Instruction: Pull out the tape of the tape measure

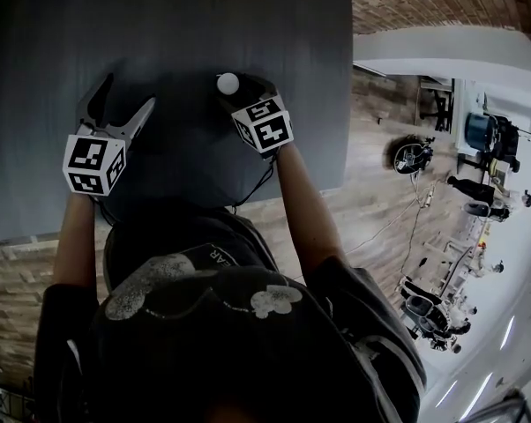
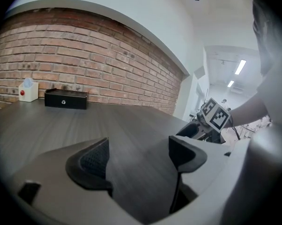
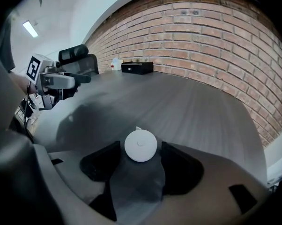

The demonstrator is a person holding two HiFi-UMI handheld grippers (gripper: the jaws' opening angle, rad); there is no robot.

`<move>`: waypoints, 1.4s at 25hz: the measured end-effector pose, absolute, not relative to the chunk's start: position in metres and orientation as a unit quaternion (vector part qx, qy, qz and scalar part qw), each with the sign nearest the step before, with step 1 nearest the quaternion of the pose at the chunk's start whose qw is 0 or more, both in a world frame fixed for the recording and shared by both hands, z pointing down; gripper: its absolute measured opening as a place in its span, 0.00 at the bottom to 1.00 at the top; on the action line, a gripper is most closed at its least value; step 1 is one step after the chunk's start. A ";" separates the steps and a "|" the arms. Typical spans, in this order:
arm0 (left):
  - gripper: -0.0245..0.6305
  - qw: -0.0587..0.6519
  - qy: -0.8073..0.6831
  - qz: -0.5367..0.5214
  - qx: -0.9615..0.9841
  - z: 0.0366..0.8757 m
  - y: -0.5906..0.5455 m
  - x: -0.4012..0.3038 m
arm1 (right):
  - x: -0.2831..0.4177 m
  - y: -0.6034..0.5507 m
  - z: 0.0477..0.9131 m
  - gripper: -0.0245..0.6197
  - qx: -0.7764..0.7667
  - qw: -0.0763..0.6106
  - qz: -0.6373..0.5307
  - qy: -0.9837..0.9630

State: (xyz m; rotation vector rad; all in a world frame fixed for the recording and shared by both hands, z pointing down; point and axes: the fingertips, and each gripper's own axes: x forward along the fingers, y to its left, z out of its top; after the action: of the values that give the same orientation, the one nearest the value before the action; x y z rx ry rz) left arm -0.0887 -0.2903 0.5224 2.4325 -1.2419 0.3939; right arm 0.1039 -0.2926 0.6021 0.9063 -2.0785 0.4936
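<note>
- Small round white tape measure (image 3: 140, 146), plain-faced, with a tiny tab at its rim.
- Pinched at the tips of the right gripper (image 1: 237, 91), one jaw on either side, over the dark table (image 1: 204, 25).
- Apart from the left gripper (image 2: 138, 161), jaws spread wide, only bare tabletop between.

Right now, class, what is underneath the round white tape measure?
Only the dark table shows beneath the tape measure, which sits between the right claw's jaws. Whether it touches the table is hidden by its own body.
</note>
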 end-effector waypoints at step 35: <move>0.63 0.099 -0.386 0.162 0.903 0.470 -0.243 -0.026 | 0.094 -0.252 0.501 0.40 0.277 0.371 0.120 -0.878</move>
State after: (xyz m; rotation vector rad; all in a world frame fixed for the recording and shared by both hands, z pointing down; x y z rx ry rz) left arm -0.0263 -0.2433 0.4699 2.6694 -1.1430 0.4785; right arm 0.0944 -0.2516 0.5009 0.7097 -2.2525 0.3085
